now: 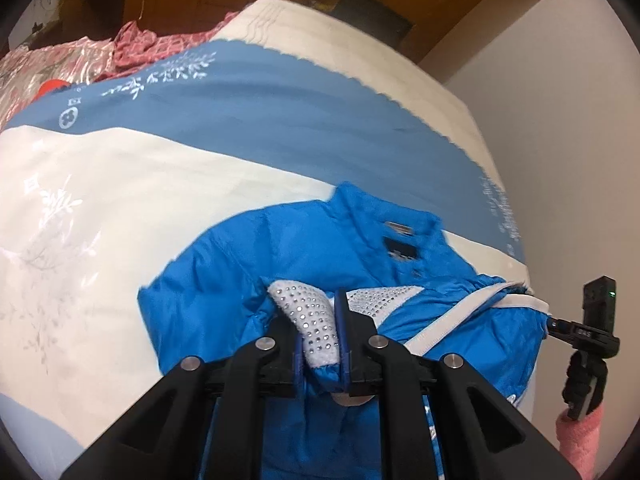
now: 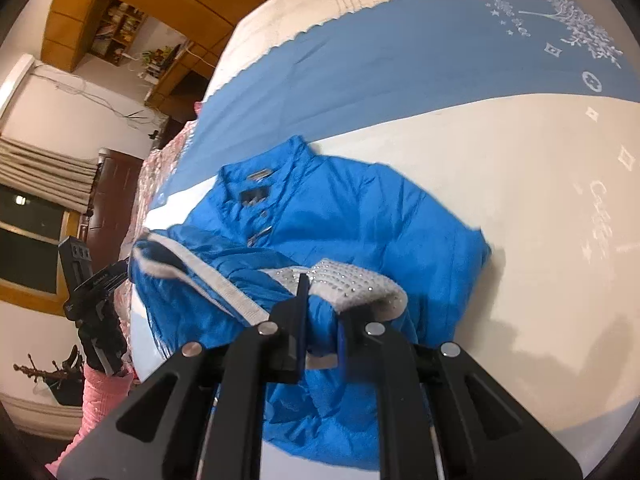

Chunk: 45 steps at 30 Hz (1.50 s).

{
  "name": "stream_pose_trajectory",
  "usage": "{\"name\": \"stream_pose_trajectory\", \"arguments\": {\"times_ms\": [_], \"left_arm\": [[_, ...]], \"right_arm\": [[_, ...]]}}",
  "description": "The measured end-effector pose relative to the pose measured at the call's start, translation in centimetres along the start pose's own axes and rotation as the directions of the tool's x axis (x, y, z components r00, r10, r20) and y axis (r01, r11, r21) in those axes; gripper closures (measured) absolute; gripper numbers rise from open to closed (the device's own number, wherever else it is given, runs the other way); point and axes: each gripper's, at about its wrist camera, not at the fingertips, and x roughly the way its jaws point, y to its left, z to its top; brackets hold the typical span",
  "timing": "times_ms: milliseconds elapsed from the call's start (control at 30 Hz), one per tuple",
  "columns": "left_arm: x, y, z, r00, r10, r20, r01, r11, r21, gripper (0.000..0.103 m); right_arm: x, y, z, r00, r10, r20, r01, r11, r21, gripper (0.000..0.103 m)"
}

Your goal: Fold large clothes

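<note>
My left gripper (image 1: 318, 320) is clamped on a white studded cuff (image 1: 308, 312) of the blue jacket (image 1: 280, 248); the cuff fills the narrow gap between the two fingers, with blue sleeve cloth bunched beneath it; my right gripper (image 2: 320, 312) pinches the jacket (image 2: 360, 216) too, its fingers closed on a fold of blue sleeve just beside the other studded cuff (image 2: 360, 280), which drapes over the right-hand finger.

The jacket lies on the bed (image 1: 100, 200), on the cream part of a quilt (image 2: 540, 200) with a blue band (image 1: 280, 112) beyond it; the collar (image 1: 384, 216) points away from me toward that band, and a dark label (image 1: 400, 250) shows inside the neck; a white trim strip (image 2: 224, 284) runs across the folded-in sleeve.

From the left camera I see the right gripper (image 1: 588, 344) off at the jacket's edge, with a pink sleeve (image 1: 580, 436) below it; from the right camera the left gripper (image 2: 92, 296) stands at the jacket's other side above a pink sleeve (image 2: 104, 396).

A pink checked cloth (image 1: 140, 44) lies at the far end of the bed; wooden shelves (image 2: 116, 28) hang on the wall; a window (image 2: 28, 240) with a blind is dark.
</note>
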Motion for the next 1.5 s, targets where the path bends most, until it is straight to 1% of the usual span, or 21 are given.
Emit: {"name": "stream_pose_trajectory", "arguments": {"times_ms": [233, 333, 433, 533, 567, 600, 633, 667, 700, 800, 900, 933, 967, 1000, 1033, 1100, 1133, 1167, 1267, 1367, 1500], "left_arm": [[4.3, 1.8, 0.9, 0.998, 0.033, -0.06, -0.034, 0.999, -0.011, 0.088], [4.8, 2.2, 1.0, 0.997, 0.029, -0.072, -0.03, 0.999, -0.013, 0.086], [4.0, 2.2, 0.9, 0.997, -0.002, -0.083, 0.002, 1.0, -0.009, 0.083], [2.3, 2.3, 0.9, 0.996, -0.048, -0.08, 0.047, 0.999, -0.009, 0.075], [1.4, 2.3, 0.6, 0.996, -0.055, -0.074, 0.055, 0.998, -0.01, 0.07], [0.7, 2.3, 0.4, 0.996, -0.061, -0.066, 0.06, 0.998, -0.008, 0.062], [-0.4, 2.2, 0.1, 0.998, -0.056, -0.042, 0.057, 0.998, 0.002, 0.056], [-1.5, 2.2, -0.3, 0.999, -0.031, -0.004, 0.032, 0.999, 0.019, 0.044], [-2.3, 2.2, -0.8, 1.0, -0.004, 0.027, 0.003, 0.999, 0.043, 0.04], [-2.6, 2.0, -2.1, 0.992, 0.114, 0.048, -0.119, 0.986, 0.113, 0.04], [-1.0, 1.9, -3.5, 0.986, 0.168, 0.009, -0.168, 0.975, 0.146, 0.04], [-0.4, 1.8, -4.1, 0.983, 0.183, 0.001, -0.181, 0.971, 0.156, 0.04], [0.0, 1.7, -4.5, 0.98, 0.199, 0.0, -0.196, 0.966, 0.166, 0.04], [0.4, 1.4, -5.0, 0.975, 0.224, 0.012, -0.222, 0.958, 0.182, 0.042], [0.5, 1.0, -5.4, 0.969, 0.245, 0.031, -0.246, 0.949, 0.195, 0.046], [0.4, 0.4, -5.8, 0.968, 0.248, 0.046, -0.252, 0.945, 0.21, 0.078], [0.3, 0.1, -5.9, 0.967, 0.248, 0.056, -0.254, 0.943, 0.213, 0.083], [0.1, -0.4, -5.7, 0.967, 0.243, 0.069, -0.253, 0.943, 0.218, 0.089], [-0.9, -1.3, -5.1, 0.966, 0.227, 0.121, -0.249, 0.942, 0.224, 0.094], [-2.2, -1.7, -3.4, 0.963, 0.202, 0.177, -0.235, 0.953, 0.189, 0.095], [-1.5, -1.6, -0.9, 0.956, 0.211, 0.205, -0.245, 0.957, 0.156, 0.095]], "right_arm": [[3.6, -1.8, 2.2, 0.998, -0.036, -0.042, 0.037, 0.999, 0.034, 0.09], [3.7, -1.7, 2.1, 0.998, -0.036, -0.05, 0.037, 0.999, 0.02, 0.085], [2.6, -1.5, 1.6, 0.999, -0.01, -0.048, 0.01, 1.0, 0.014, 0.079], [1.0, -1.2, 1.0, 0.999, -0.006, -0.035, 0.005, 1.0, -0.009, 0.06], [0.4, -1.0, 0.8, 0.999, -0.029, -0.015, 0.029, 0.999, -0.022, 0.034], [-0.7, -0.7, 0.4, 0.997, -0.068, 0.025, 0.069, 0.996, -0.05, 0.021], [-1.2, -0.4, 0.1, 0.997, -0.072, 0.039, 0.075, 0.995, -0.07, 0.022], [-1.7, -0.3, -0.4, 0.997, -0.068, 0.042, 0.071, 0.994, -0.087, 0.026], [-2.0, -0.4, -0.7, 0.996, -0.074, 0.043, 0.077, 0.993, -0.089, 0.027], [-1.5, -0.5, -1.6, 0.992, -0.121, 0.032, 0.124, 0.986, -0.107, 0.028], [0.6, -0.9, -2.4, 0.987, -0.162, -0.002, 0.161, 0.982, -0.098, 0.029], [1.3, -1.0, -2.6, 0.986, -0.167, -0.011, 0.165, 0.981, -0.101, 0.032], [1.9, -0.9, -2.7, 0.985, -0.171, -0.02, 0.168, 0.98, -0.105, 0.04], [2.6, -0.7, -2.9, 0.983, -0.181, -0.031, 0.177, 0.978, -0.114, 0.052], [3.0, -0.4, -3.1, 0.978, -0.204, -0.033, 0.199, 0.972, -0.125, 0.059], [3.4, 0.5, -3.5, 0.951, -0.308, -0.001, 0.303, 0.936, -0.18, 0.085], [3.2, 0.7, -3.6, 0.949, -0.314, 0.007, 0.309, 0.932, -0.19, 0.088], [2.8, 0.9, -3.5, 0.955, -0.296, 0.016, 0.294, 0.938, -0.186, 0.096], [1.1, 1.6, -2.8, 0.96, -0.272, 0.073, 0.281, 0.94, -0.193, 0.099], [-0.7, 2.0, -1.3, 0.962, -0.242, 0.128, 0.262, 0.951, -0.166, 0.099], [-0.6, 1.3, 0.8, 0.962, -0.231, 0.145, 0.246, 0.964, -0.103, 0.099]]}}
